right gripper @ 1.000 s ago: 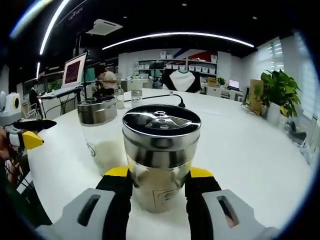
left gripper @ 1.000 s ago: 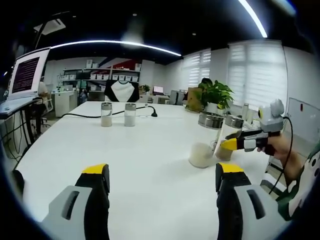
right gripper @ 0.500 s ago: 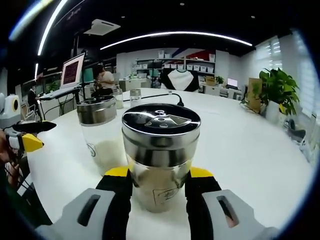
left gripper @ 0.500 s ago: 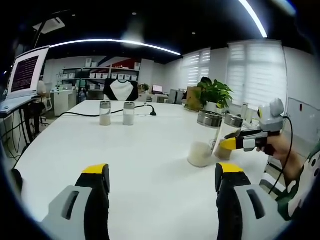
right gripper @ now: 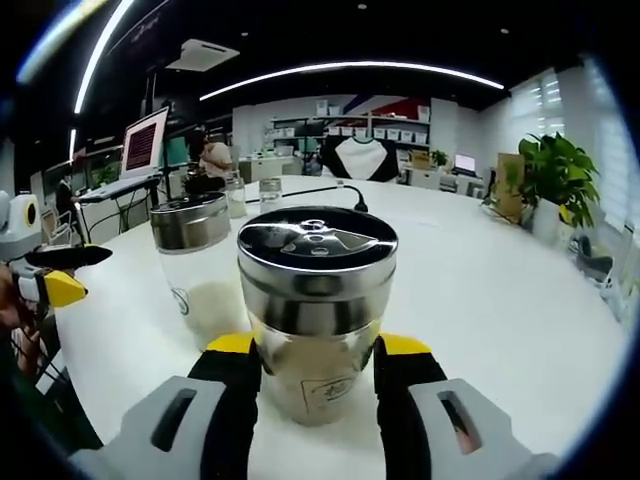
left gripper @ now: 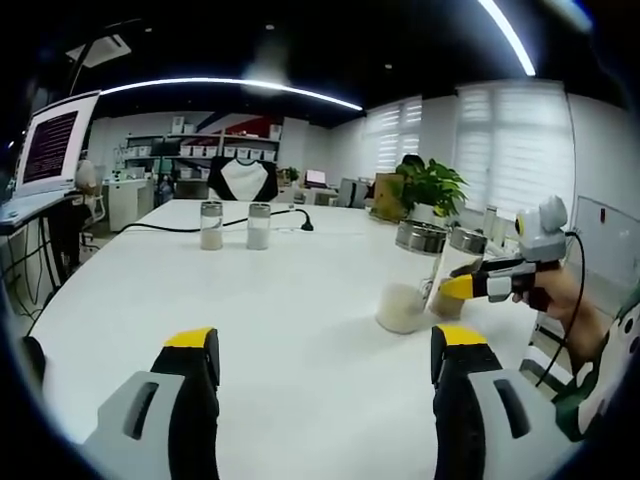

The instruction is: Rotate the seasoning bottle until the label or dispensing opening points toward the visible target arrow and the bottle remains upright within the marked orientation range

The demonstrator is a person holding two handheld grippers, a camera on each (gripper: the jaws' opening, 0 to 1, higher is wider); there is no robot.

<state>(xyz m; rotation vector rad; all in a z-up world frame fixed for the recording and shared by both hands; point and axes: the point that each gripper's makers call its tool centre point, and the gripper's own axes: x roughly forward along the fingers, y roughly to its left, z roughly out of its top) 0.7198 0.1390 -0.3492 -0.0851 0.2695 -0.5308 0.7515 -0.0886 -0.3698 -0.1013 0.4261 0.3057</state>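
I have the bottle [right gripper: 316, 312] clamped between my right gripper [right gripper: 316, 362] fingers, upright on the white worktop [right gripper: 480, 300], with a second jar [right gripper: 195, 268] just beside it on its left. Its steel lid faces me and a small printed label shows low on the glass toward my camera. I see no target arrow or marked range on the worktop near the bottle, so I cannot judge how much turning is left; my guess is the grasp is done and the rotation is not finished. My left gripper [left gripper: 316, 372] holds nothing, fingers spread wide over bare worktop, well apart from the bottle [left gripper: 455, 277], which sits off to its right behind the jar [left gripper: 408, 282].
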